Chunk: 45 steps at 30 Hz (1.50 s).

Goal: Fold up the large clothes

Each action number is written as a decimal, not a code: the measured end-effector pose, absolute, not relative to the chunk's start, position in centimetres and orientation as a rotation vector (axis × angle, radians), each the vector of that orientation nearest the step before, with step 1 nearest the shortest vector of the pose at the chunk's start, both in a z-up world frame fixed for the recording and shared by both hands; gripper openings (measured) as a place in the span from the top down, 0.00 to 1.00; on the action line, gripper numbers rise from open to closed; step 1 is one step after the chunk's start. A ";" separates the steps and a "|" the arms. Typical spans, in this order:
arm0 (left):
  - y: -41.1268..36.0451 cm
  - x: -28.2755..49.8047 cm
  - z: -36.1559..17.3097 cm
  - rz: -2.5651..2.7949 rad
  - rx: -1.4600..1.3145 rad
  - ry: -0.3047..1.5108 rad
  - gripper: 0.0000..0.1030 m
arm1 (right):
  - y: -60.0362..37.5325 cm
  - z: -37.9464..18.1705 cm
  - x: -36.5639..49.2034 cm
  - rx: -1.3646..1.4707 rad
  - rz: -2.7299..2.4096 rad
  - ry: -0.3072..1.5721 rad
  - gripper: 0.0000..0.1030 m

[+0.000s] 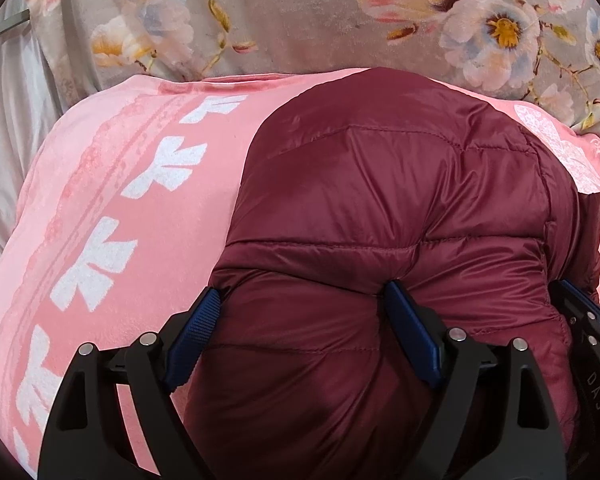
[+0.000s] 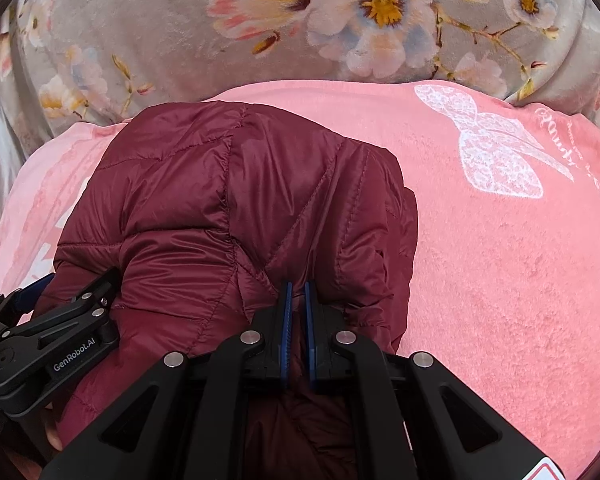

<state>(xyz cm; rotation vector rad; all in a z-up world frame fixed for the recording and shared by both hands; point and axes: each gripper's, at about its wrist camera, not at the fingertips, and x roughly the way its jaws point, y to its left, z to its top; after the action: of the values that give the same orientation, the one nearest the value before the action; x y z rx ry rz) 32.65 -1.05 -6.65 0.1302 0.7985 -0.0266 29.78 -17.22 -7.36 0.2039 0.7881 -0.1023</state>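
Note:
A maroon quilted puffer jacket (image 1: 380, 184) (image 2: 228, 184) lies bunched and folded over on a pink blanket. In the left wrist view my left gripper (image 1: 303, 290) stands wide at the jacket's near edge. A puffed roll of the jacket bulges between its blue pads (image 1: 196, 332), and the right pad sits in a crease. My right gripper (image 2: 296, 286) is shut on a pinch of jacket fabric at the near edge, further right. Each gripper shows in the other's view: the left gripper's body (image 2: 48, 340) at the lower left, the right gripper's body (image 1: 580, 320) at the right edge.
The pink blanket (image 1: 100, 200) (image 2: 500, 280) with white bow and butterfly prints covers the bed under the jacket. Behind it lies a grey floral blanket (image 1: 300, 16) (image 2: 140, 40). Pale silvery fabric (image 1: 4, 120) hangs at the far left.

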 end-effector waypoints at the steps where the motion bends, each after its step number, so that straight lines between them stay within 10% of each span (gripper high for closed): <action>1: -1.0 32.6 -6.7 -0.026 0.131 0.796 0.20 | -17.2 -7.4 29.8 0.205 -0.102 0.788 0.96; 32: 0.2 32.2 -6.4 -0.055 0.068 0.775 0.14 | -18.7 -6.8 28.6 0.297 -0.062 0.738 0.95; 34: 1.2 31.3 -5.9 -0.060 0.029 0.760 0.14 | -19.1 -5.9 26.4 0.314 -0.076 0.709 0.89; 38: 2.5 26.7 -4.2 -0.057 0.048 0.697 0.11 | -18.3 -3.6 20.0 0.232 -0.086 0.626 0.46; 45: 3.6 17.2 -3.0 -0.075 0.058 0.652 0.05 | -15.2 -3.9 12.0 0.185 -0.046 0.678 0.36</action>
<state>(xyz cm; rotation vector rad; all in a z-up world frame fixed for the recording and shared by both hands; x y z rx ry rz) 17.16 3.59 -2.99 0.0575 0.6517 -0.0747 11.97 -15.19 -3.88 0.1848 0.6782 -0.0465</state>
